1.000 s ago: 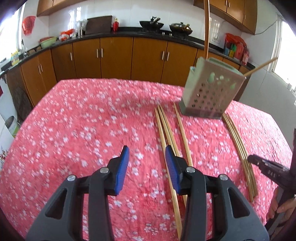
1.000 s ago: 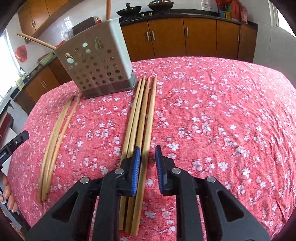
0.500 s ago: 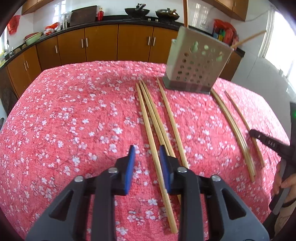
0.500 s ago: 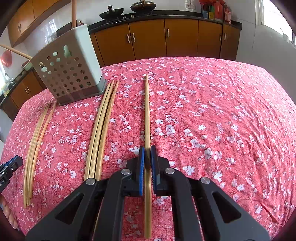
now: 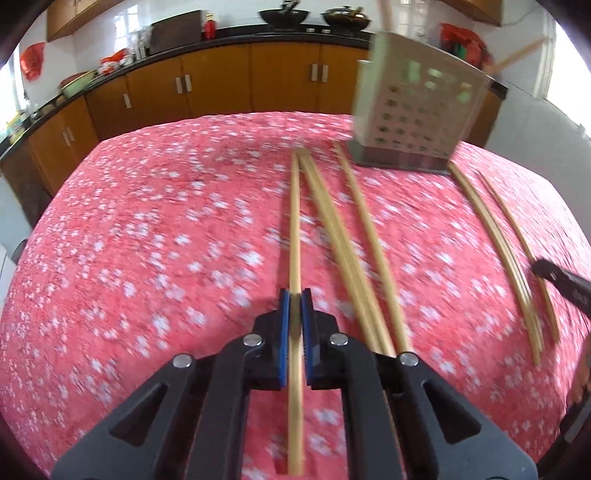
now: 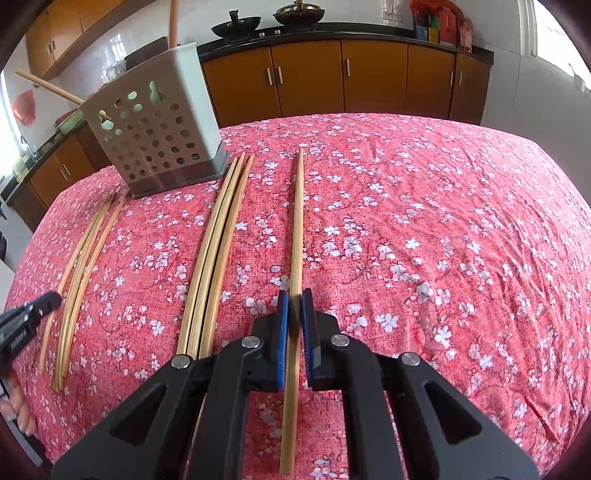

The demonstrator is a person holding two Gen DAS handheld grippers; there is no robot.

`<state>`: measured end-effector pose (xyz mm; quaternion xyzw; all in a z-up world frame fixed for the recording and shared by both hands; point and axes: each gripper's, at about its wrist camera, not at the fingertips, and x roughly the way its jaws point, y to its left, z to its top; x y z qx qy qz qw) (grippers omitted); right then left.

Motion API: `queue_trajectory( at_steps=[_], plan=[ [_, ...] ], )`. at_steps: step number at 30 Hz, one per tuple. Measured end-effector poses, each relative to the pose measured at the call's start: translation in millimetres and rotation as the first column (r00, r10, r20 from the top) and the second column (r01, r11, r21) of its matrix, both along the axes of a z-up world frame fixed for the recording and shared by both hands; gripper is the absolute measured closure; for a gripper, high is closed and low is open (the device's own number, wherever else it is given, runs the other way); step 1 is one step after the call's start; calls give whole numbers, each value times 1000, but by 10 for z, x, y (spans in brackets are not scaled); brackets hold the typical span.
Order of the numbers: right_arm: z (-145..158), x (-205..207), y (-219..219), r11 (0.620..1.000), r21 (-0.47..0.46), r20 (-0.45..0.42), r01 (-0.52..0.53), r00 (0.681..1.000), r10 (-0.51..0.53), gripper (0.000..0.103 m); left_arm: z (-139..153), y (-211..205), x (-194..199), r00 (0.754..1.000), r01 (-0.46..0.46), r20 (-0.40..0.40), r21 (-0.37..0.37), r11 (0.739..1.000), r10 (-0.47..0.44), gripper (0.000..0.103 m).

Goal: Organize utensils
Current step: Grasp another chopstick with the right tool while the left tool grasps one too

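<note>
My left gripper (image 5: pixel 294 295) is shut on a bamboo chopstick (image 5: pixel 294 229) that points toward the far side of the table. My right gripper (image 6: pixel 294 295) is shut on another bamboo chopstick (image 6: pixel 297 221). A grey perforated utensil holder (image 5: pixel 417 122) stands at the far side and also shows in the right wrist view (image 6: pixel 155 140), with chopsticks sticking out of it. Loose chopsticks lie on the cloth in groups (image 5: pixel 351 251) (image 5: pixel 495 236) (image 6: pixel 218 240) (image 6: pixel 81 266).
The table wears a red floral cloth (image 6: pixel 443 221). Brown kitchen cabinets (image 5: pixel 221 85) and a dark counter with woks (image 5: pixel 284 14) stand behind. The other gripper's tip shows at the right edge (image 5: pixel 561 280) and, in the right wrist view, the left edge (image 6: pixel 26 321).
My left gripper closed on a chopstick after being open. My right gripper, shut on its chopstick since half a second ago, holds it slightly shifted. The left view is blurred by motion.
</note>
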<state>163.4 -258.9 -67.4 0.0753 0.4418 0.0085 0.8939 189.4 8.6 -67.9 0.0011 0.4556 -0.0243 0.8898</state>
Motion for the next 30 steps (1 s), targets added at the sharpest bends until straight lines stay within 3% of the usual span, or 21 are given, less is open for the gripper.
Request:
queue_trajectory(
  at_steps=[4,14,30],
  plan=[
    [-3,74,-9,1000,-28,8,10,1000,-9,95,-14,212,205,998,-56,4,-12,998,56,95],
    [-39,213,-111,999,-6,27,39,999,-38,95,-32,366,247,998,-52,15,-86,995,54,93],
    [-35,193,-131,999,10,27,42,999,-42,95,-40,353,239,998,-52,18,-79,996,53,93]
  ],
)
